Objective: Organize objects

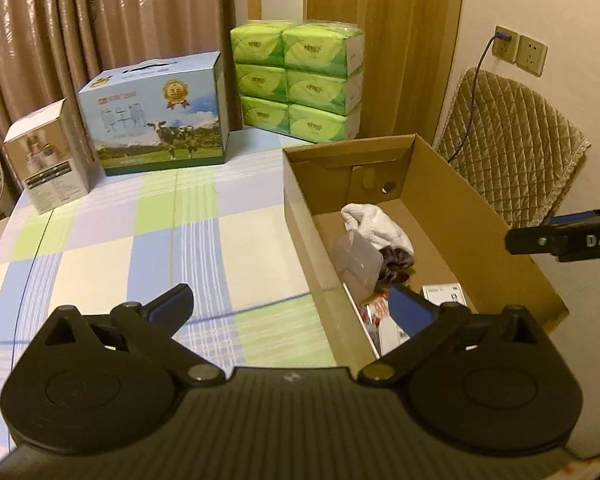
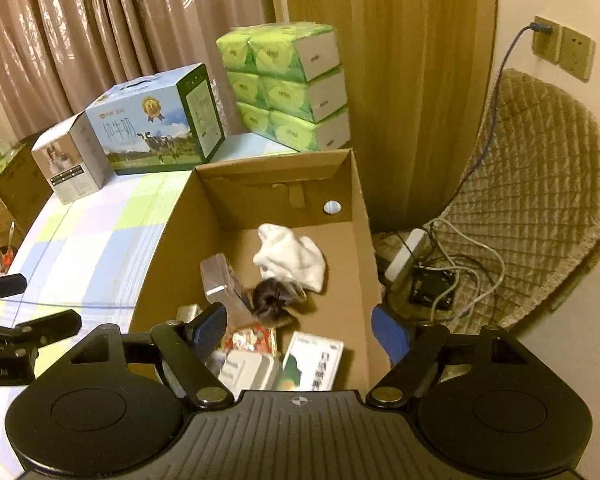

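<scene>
An open cardboard box (image 1: pixel 300 216) (image 2: pixel 168 248) stands on the checked tablecloth (image 1: pixel 140 248). Inside lie a white cloth (image 1: pixel 380 226) (image 2: pixel 292 258), a dark hair scrunchie (image 1: pixel 396 266) (image 2: pixel 270 300), a clear plastic container (image 1: pixel 356 264) (image 2: pixel 220 276), a red packet (image 2: pixel 252 338) and small white cartons (image 2: pixel 314 362). My left gripper (image 1: pixel 294 304) is open and empty, straddling the box's left wall. My right gripper (image 2: pixel 300 330) is open above the box's near end, with nothing between its fingers. Its right finger is at the right wall.
At the table's back stand a milk carton case (image 1: pixel 156 116), a small white box (image 1: pixel 46 160) and stacked green tissue packs (image 1: pixel 300 80). Right of the box are a quilted chair (image 1: pixel 512 160) and a power strip with cables (image 2: pixel 408 256). Curtains hang behind.
</scene>
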`<state>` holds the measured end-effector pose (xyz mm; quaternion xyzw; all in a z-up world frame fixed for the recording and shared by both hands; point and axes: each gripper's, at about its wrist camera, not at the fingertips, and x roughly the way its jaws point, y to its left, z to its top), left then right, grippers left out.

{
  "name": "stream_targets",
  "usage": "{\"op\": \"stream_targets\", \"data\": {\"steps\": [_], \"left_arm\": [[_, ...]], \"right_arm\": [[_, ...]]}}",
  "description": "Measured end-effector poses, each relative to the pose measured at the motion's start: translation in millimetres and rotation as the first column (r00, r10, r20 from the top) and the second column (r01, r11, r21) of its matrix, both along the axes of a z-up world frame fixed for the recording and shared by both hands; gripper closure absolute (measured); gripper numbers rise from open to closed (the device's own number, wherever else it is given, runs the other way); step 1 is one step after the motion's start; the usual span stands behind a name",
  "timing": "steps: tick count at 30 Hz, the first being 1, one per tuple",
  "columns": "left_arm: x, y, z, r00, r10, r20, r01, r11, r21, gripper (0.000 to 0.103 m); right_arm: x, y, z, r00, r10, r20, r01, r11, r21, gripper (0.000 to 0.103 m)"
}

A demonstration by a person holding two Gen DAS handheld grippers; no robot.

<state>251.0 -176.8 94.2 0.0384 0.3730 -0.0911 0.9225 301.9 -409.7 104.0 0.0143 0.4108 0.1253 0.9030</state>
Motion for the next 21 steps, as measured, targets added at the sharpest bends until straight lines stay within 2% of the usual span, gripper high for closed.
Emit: {"op": "stream_targets", "data": {"steps": [2,6,12,17,21], "left_arm": [[-14.5,2.4,4.4,1.0,0.017,0.013,-0.017,1.0,-0.006,0.001],[-51.6,2.6,14.5,0.999,-0.009,0.03,0.01,1.0,-0.024,0.001],[-113.7,1.6,23.4,1.0,-0.006,0.02,0.007,1.0,-0.016,0.001],[-158.8,5.9,29.7,1.0,0.018,0.023,-0.017,0.999,-0.037,0.001],[-189.8,10.0,36.4,0.998,0.048,0.035,-0.047,0.998,-0.042,0.001]], "right_arm": [[-15.9,-2.9,4.0,1.0,-0.001,0.006,0.001,1.0,0.003,0.026],[-57.5,-5.6,15.2,1.0,-0.011,0.018,0.011,1.0,-0.002,0.024],[-120.4,-6.5,22.6,1.0,-0.017,0.018,0.017,1.0,-0.015,0.02],[-169.8,-0.7,24.6,0.999,-0.011,0.044,0.014,0.998,-0.067,0.018],[-202.5,0.5,30.7,0.998,-0.024,0.065,0.027,0.998,-0.053,0.017]]}}
